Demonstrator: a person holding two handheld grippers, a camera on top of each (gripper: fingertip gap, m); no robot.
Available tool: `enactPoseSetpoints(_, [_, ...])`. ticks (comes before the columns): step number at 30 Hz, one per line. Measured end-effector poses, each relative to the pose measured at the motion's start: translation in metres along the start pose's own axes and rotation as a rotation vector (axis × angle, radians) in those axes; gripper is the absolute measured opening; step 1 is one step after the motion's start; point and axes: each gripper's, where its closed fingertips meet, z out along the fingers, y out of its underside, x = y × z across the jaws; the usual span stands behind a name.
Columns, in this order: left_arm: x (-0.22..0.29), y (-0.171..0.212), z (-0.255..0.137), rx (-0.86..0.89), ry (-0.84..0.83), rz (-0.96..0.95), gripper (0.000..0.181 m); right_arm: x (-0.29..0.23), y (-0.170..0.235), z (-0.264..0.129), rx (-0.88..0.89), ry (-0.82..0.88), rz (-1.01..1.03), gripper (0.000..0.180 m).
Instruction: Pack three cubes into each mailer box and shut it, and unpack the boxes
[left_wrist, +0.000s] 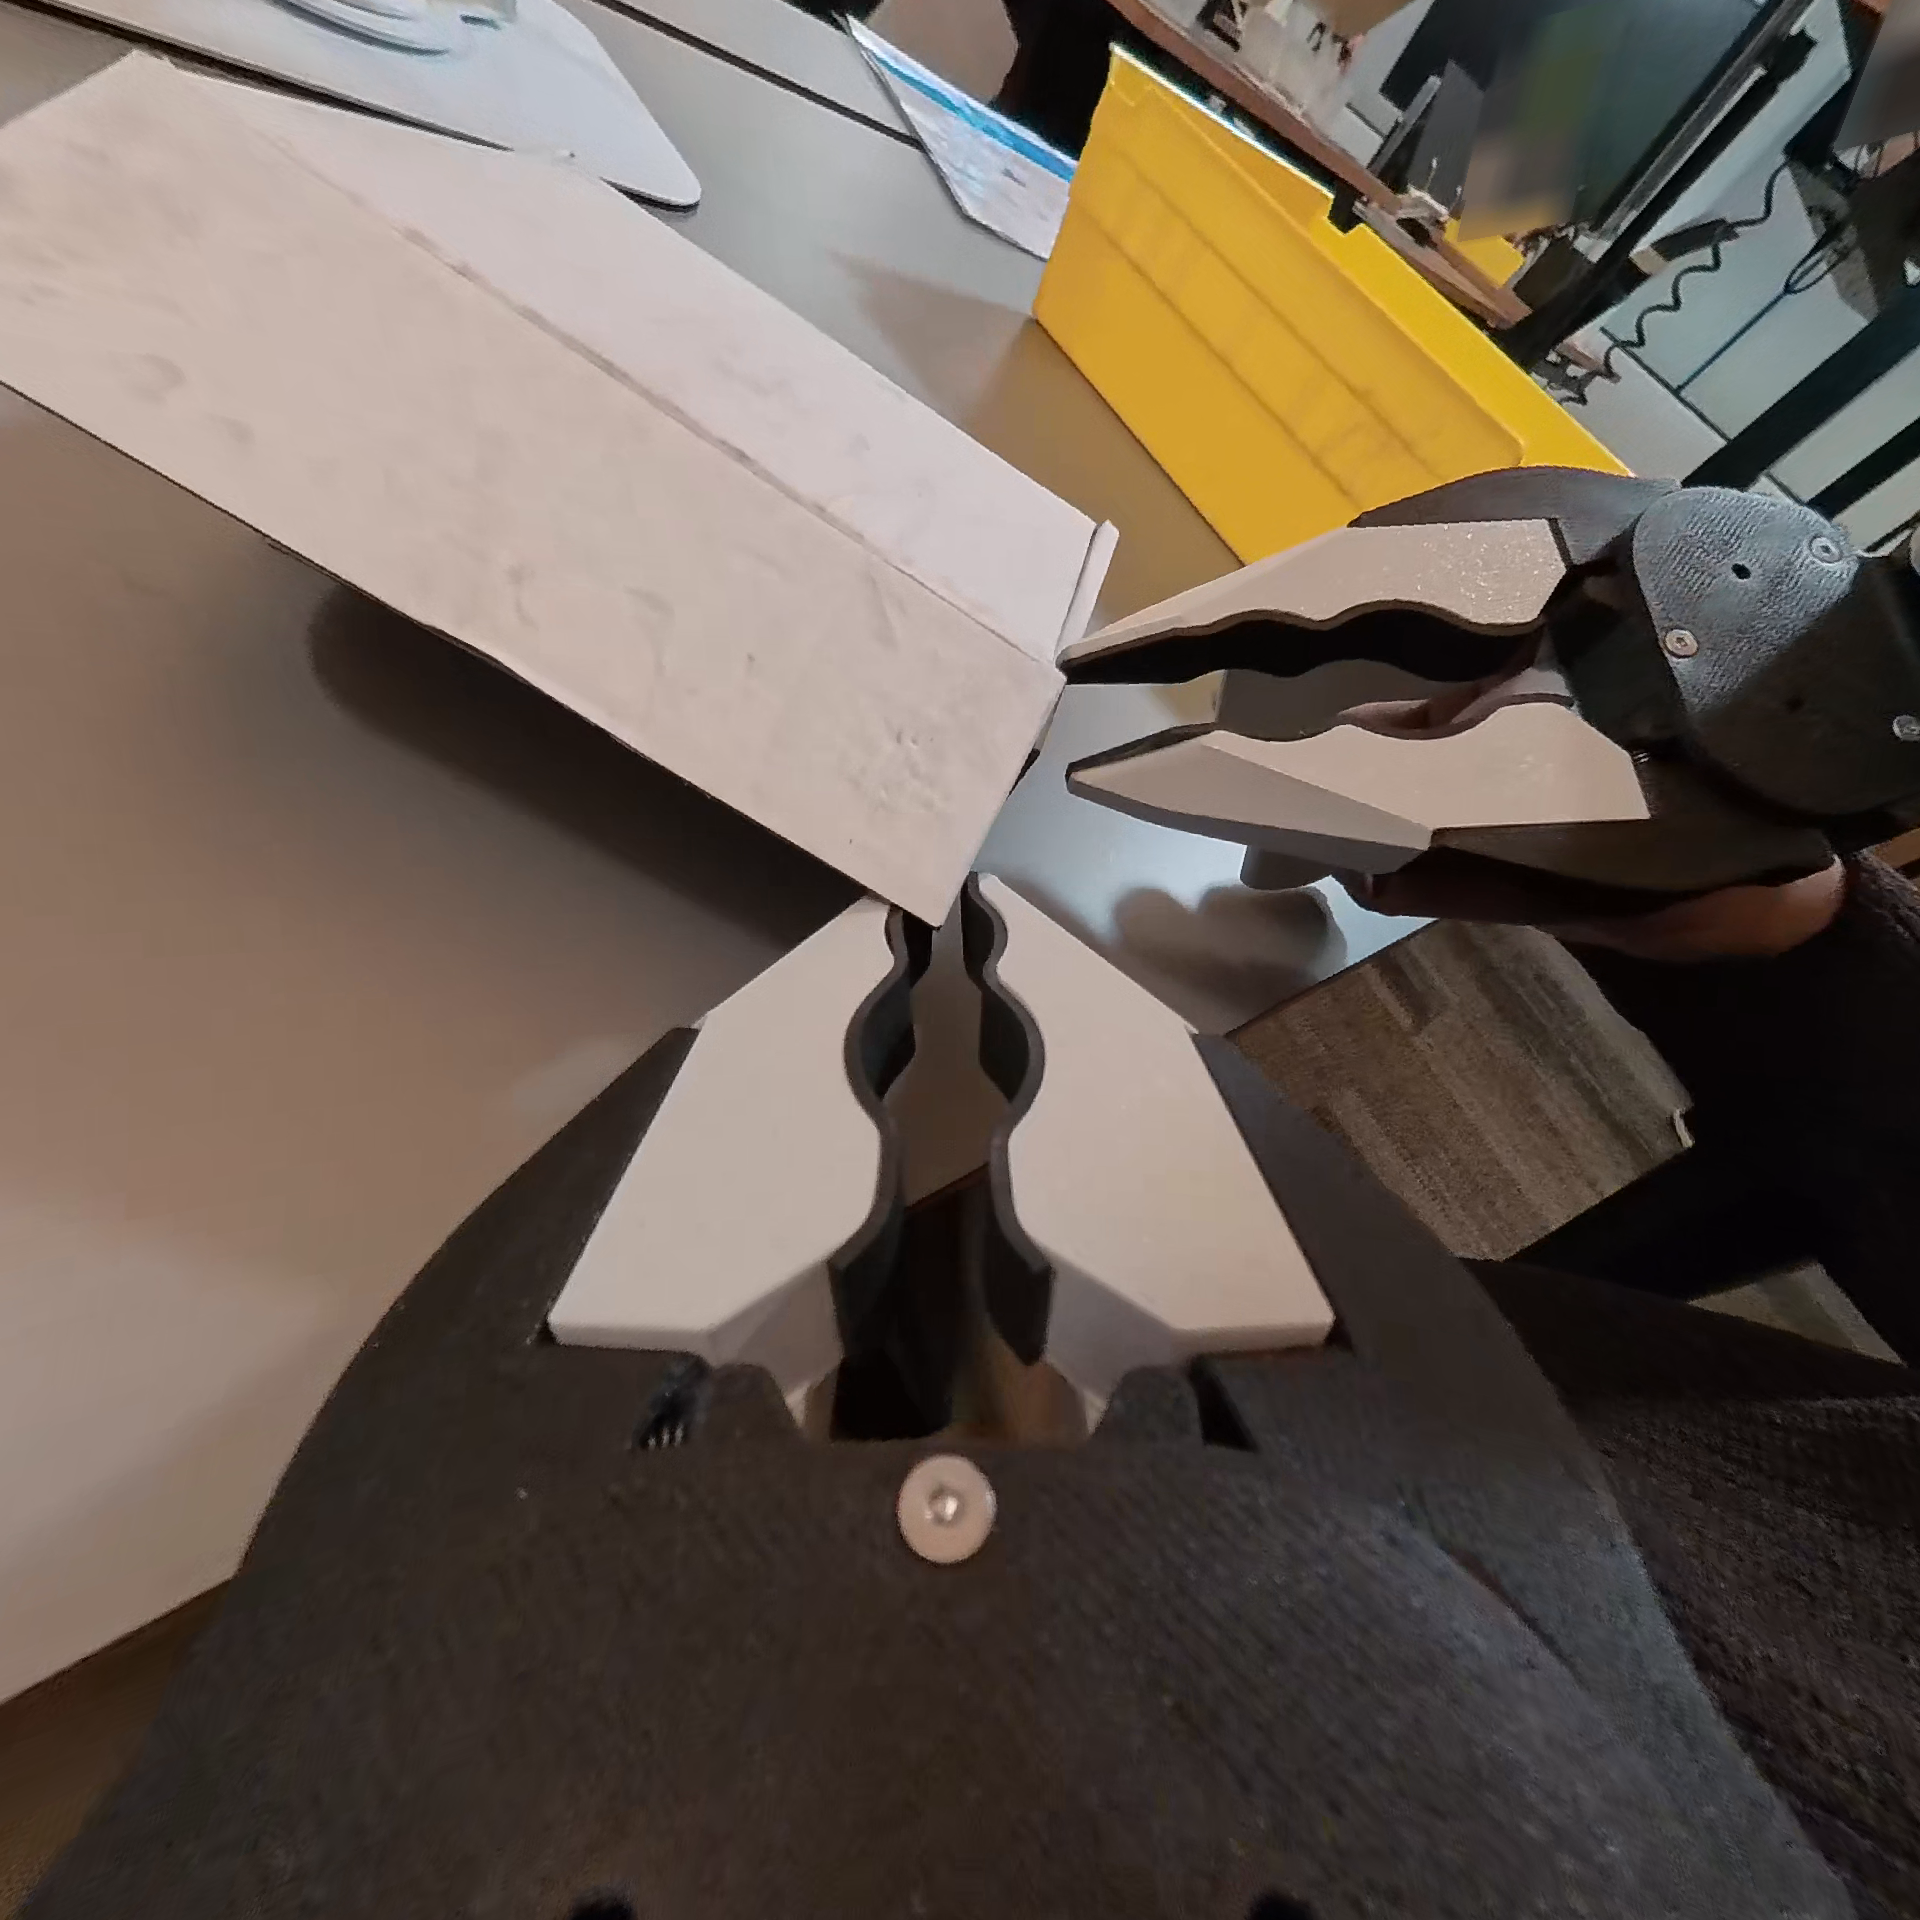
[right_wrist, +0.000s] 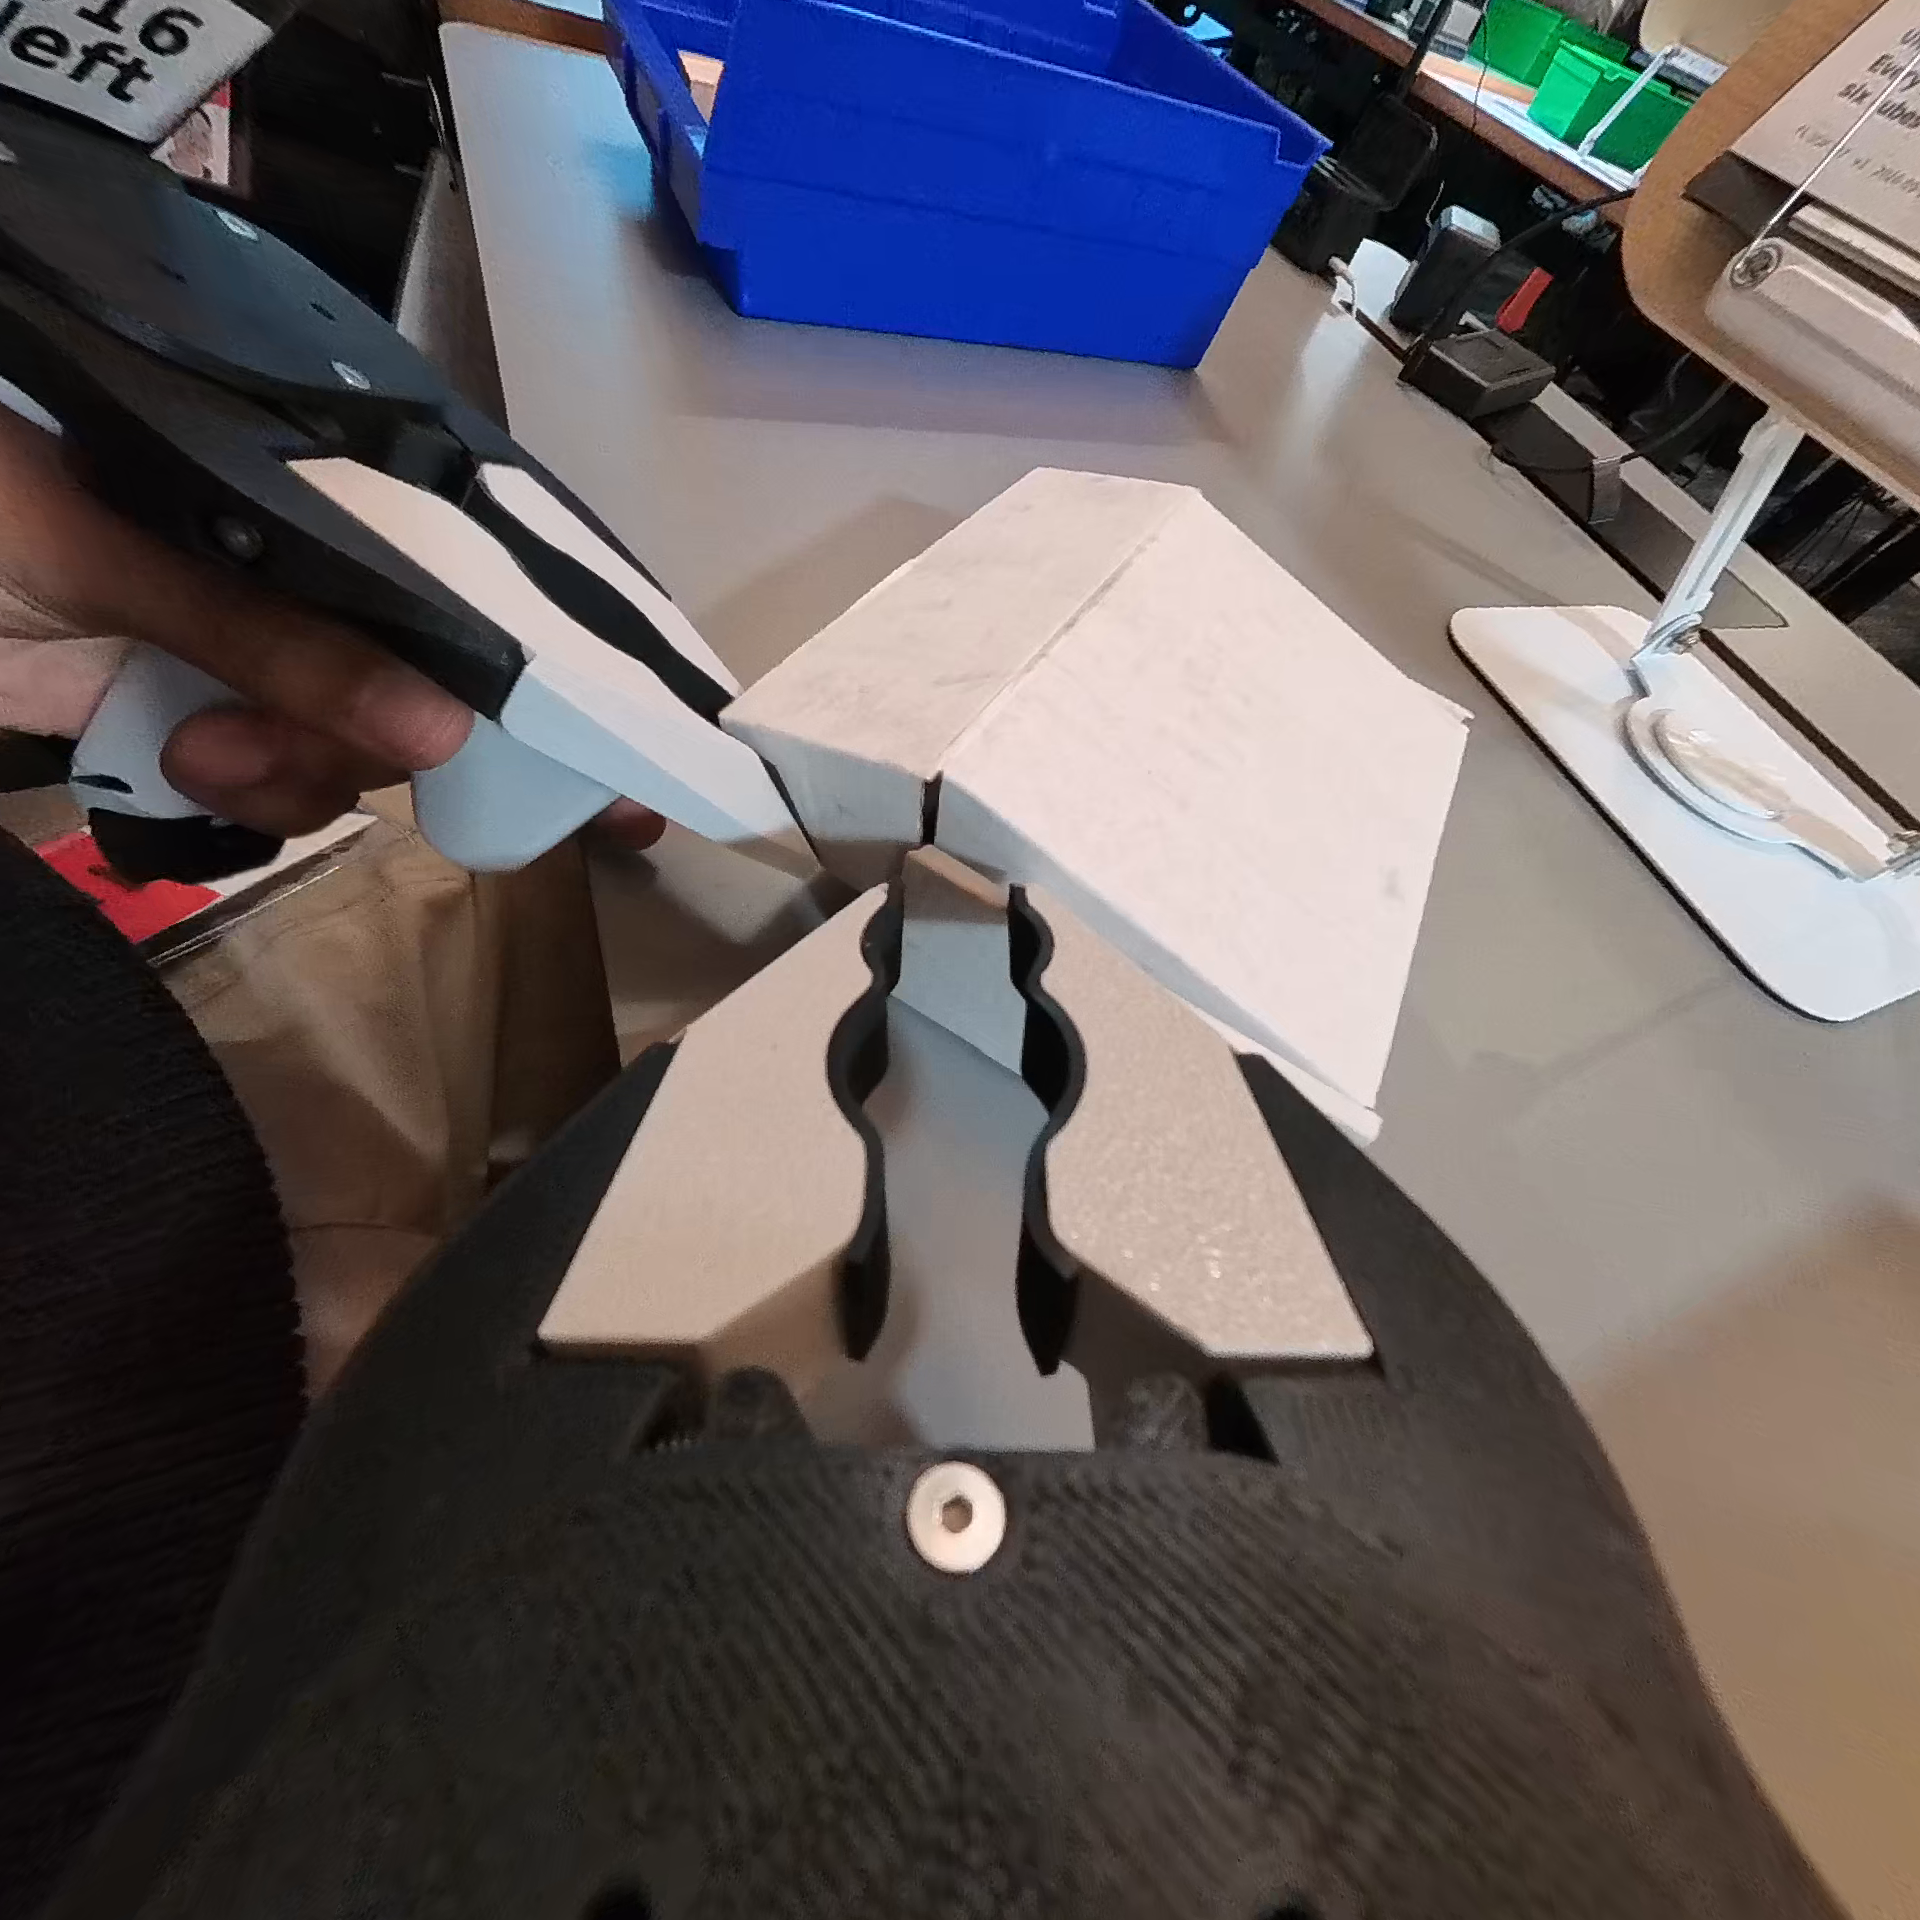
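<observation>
Left gripper (left_wrist: 940, 914) pinches the mailer box (left_wrist: 582, 540) by its near corner (box tilted up), while right gripper (right_wrist: 951, 925), jaws slightly spread, sits at the adjacent flap edge.

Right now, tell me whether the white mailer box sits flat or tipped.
Tipped: the mailer box has its near corner raised off the table, pinched in the left gripper.

Left gripper (left_wrist: 940, 904) pinching corner of tilted white mailer box (left_wrist: 540, 499), right gripper (left_wrist: 1070, 717) parted beside it
</observation>
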Motion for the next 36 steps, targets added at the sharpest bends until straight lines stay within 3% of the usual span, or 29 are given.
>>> enactPoseSetpoints(22, [0.005, 0.008, 0.011, -0.063, 0.012, -0.039, 0.000, 0.005, 0.002, 0.001, -0.005, 0.021, 0.017, 0.023])
enactPoseSetpoints(23, [0.007, 0.009, 0.010, -0.082, 0.029, -0.050, 0.003, 0.005, 0.002, 0.001, -0.005, 0.022, 0.014, 0.023])
enactPoseSetpoints(26, [0.023, 0.011, 0.004, -0.119, 0.127, -0.102, 0.035, 0.005, 0.002, 0.001, -0.005, 0.022, 0.007, 0.023])
enactPoseSetpoints(29, [0.023, 0.018, -0.011, -0.150, 0.125, -0.117, 0.047, 0.005, 0.002, 0.000, -0.005, 0.023, 0.000, 0.024])
enactPoseSetpoints(33, [-0.004, -0.035, -0.050, 0.118, -0.005, -0.093, 0.013, 0.005, 0.003, 0.000, -0.002, 0.025, -0.011, 0.023])
enactPoseSetpoints(36, [-0.033, -0.089, -0.080, 0.347, -0.102, -0.014, 0.011, 0.006, 0.002, 0.000, 0.003, 0.020, -0.001, 0.023])
